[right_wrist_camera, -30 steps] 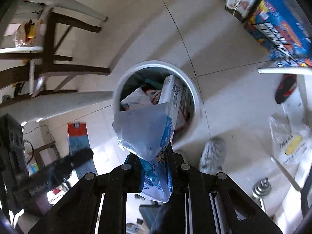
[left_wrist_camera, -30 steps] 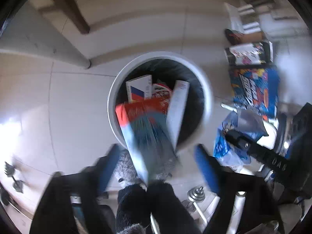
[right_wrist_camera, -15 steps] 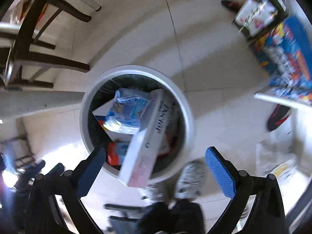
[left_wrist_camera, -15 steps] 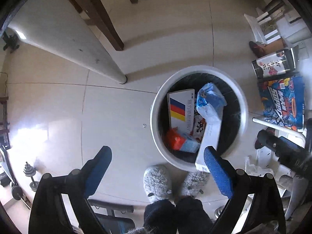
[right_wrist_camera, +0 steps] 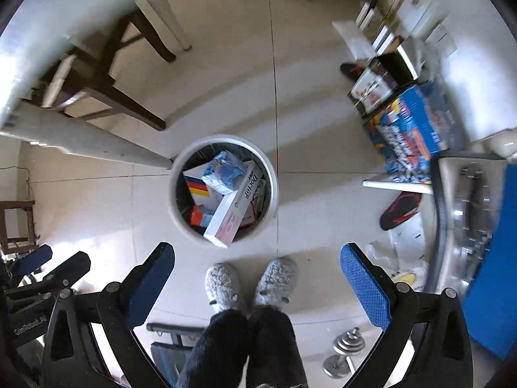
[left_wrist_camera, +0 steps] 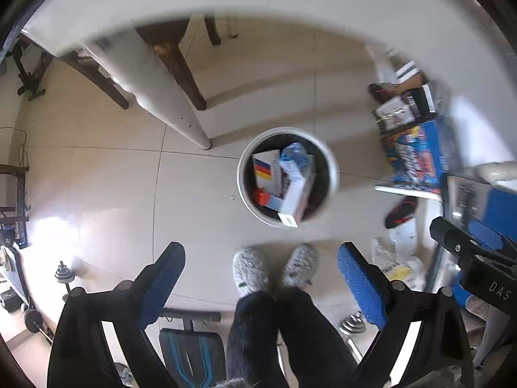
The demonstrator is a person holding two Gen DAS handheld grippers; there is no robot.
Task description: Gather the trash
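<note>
left gripper (left_wrist_camera: 258,278): you held it pointing down over the floor, blue pads spread wide, nothing between them.
right gripper (right_wrist_camera: 257,274): jaws likewise far apart and empty, the white waste bin (right_wrist_camera: 271,194) below and ahead of them.
where the trash was: inside the bin, piled to the rim; a long white carton (right_wrist_camera: 232,210) leaned across the top with one end poking over the near edge, a crumpled blue-and-white plastic pack (right_wrist_camera: 223,171) lay on the heap, a white box with black, red and yellow stripes (right_wrist_camera: 197,187) sat beside it, and a small red-and-blue box (right_wrist_camera: 200,215) lay lower down.
how it would handle: the cartons looked like light, stiff card that would crush under a hard squeeze, so you would do best taking one across its narrow faces near the middle; the plastic pack looked soft and slippery, better pinched at a bunched fold.
possible leftover: a pale crinkled bag (right_wrist_camera: 394,262) lay on the floor by your right pad; whether it counted as trash could not be judged.
hidden or unclear: the bin's lower contents were buried; the printed cartons (right_wrist_camera: 410,129) at right were smeared by blur; your slippers (right_wrist_camera: 248,281) and legs covered the floor below.
</note>
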